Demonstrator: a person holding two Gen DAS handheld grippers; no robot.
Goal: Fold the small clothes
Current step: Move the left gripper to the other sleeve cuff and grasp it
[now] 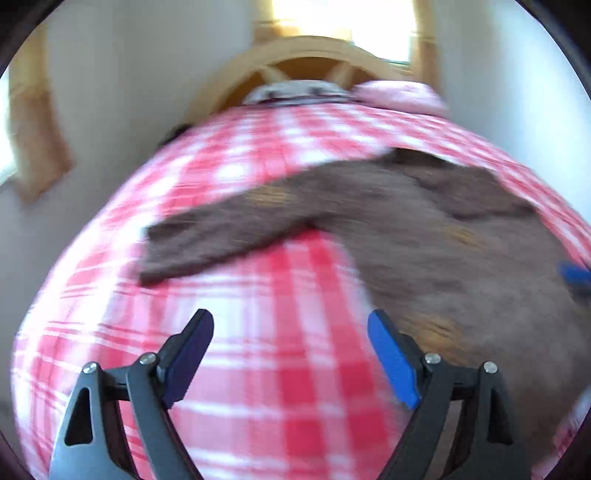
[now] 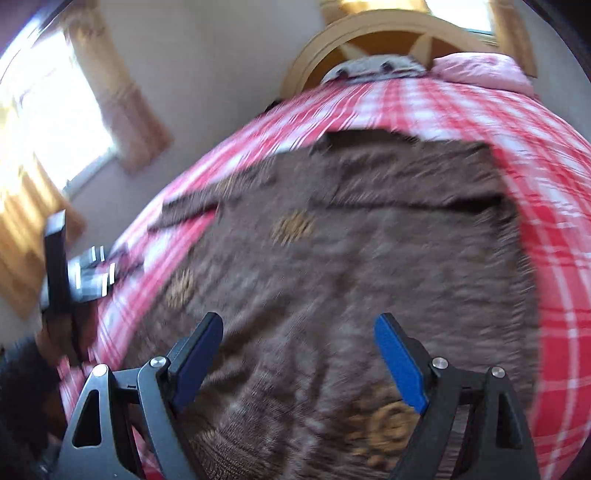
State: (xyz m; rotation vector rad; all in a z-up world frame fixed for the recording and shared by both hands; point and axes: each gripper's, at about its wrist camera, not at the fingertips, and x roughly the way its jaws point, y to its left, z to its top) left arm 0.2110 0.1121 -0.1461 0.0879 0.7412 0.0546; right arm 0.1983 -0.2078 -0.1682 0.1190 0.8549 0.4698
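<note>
A small brown knitted sweater [image 2: 369,236] with tan patches lies flat on the red and white checked bedspread [image 2: 554,229]. Its right sleeve looks folded across the upper body. In the left wrist view the sweater [image 1: 443,229] fills the right side and one sleeve [image 1: 221,232] stretches out to the left. My left gripper [image 1: 290,350] is open and empty above the bedspread [image 1: 258,295], just left of the sweater's body. My right gripper [image 2: 299,354] is open and empty above the sweater's lower hem. Both views are blurred by motion.
A wooden headboard [image 2: 388,33] and a pink pillow [image 2: 480,70] stand at the far end of the bed. A soft toy [image 2: 373,66] lies by the headboard. Curtained windows [image 2: 48,110] are on the left wall. The other gripper's blue tip [image 1: 574,275] shows at the right edge.
</note>
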